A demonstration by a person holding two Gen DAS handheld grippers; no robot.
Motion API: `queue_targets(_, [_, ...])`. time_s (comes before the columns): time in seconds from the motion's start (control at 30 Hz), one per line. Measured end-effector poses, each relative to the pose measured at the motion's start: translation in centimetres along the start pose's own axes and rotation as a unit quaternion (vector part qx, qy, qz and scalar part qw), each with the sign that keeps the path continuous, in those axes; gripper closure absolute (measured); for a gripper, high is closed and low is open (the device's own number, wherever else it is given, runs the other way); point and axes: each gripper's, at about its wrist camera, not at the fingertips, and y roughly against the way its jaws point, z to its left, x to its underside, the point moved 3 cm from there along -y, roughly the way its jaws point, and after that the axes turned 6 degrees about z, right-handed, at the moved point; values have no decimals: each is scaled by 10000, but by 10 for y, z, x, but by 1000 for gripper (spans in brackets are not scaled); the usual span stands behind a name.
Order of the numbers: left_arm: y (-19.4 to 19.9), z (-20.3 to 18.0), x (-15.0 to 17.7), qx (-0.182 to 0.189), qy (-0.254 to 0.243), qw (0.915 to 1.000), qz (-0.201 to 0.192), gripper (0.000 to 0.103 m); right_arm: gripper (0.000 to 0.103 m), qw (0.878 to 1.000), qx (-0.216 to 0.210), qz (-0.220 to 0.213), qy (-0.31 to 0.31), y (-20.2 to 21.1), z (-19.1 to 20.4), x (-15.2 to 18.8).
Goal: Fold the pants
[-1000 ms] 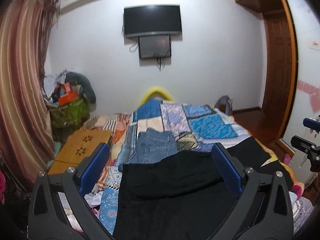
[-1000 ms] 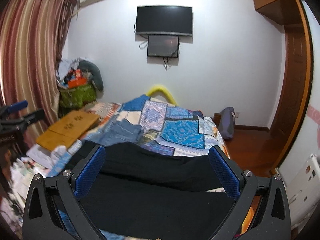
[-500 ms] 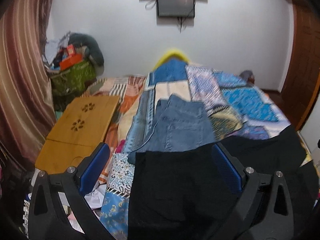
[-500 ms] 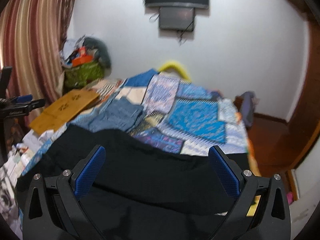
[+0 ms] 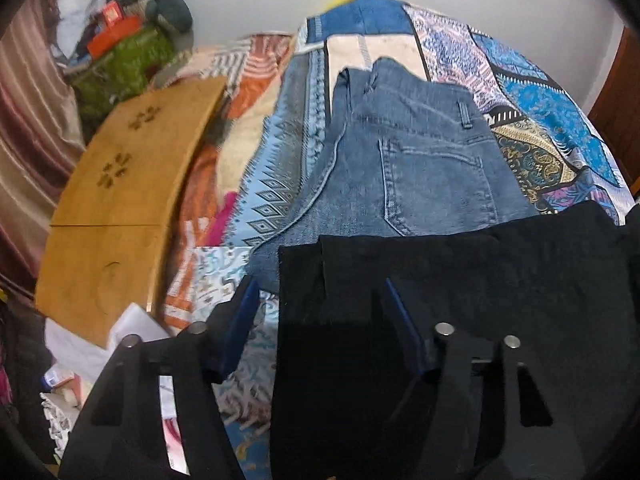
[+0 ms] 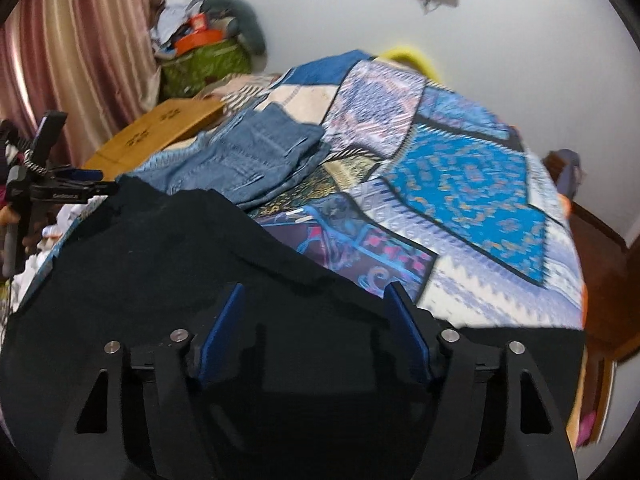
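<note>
Black pants (image 5: 480,300) lie spread across the near end of the bed; they also show in the right wrist view (image 6: 180,272). My left gripper (image 5: 318,298) is open and straddles the pants' left edge, one finger off the cloth and one over it. My right gripper (image 6: 316,300) is open, low over the pants near their far edge. Whether the fingers touch the cloth is unclear.
Folded blue jeans (image 5: 412,156) lie on the patchwork bedspread (image 6: 472,184) just beyond the black pants. A wooden folding table (image 5: 120,200) lies at the bed's left. A green basket (image 5: 124,60) of clutter stands by the curtain. A tripod clamp (image 6: 48,188) is at left.
Both grippers tilted down and dropped toward the black pants. Their jaws narrowed but remain open. The wall and TV slid out of view.
</note>
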Motion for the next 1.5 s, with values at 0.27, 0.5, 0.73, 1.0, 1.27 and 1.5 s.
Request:
queue_targets(0.27, [-24, -5, -15, -27, -22, 9998, 198, 42, 36, 9984, -193, 348, 403, -41, 3, -23])
queue_targets(0.5, [-22, -13, -13, -567, -155, 9981, 188, 62, 64, 9937, -371, 850, 626, -75, 19, -17])
queue_targets(0.73, [-7, -18, -23, -918, -301, 9952, -129, 83, 96, 9937, -159, 738, 831, -66, 24, -15])
queue_targets(1.0, [28, -13, -49, -735, -154, 9952, -623, 85, 97, 9981, 117, 95, 591, -34, 10, -33])
queue_targets(1.27, [102, -12, -15, -397, -279, 9934, -1038, 102, 97, 9984, -50, -129, 556, 20, 26, -14])
queue_targets(1.5, [126, -9, 8, -132, -184, 9956, -911, 98, 97, 9979, -143, -298, 561, 62, 53, 15])
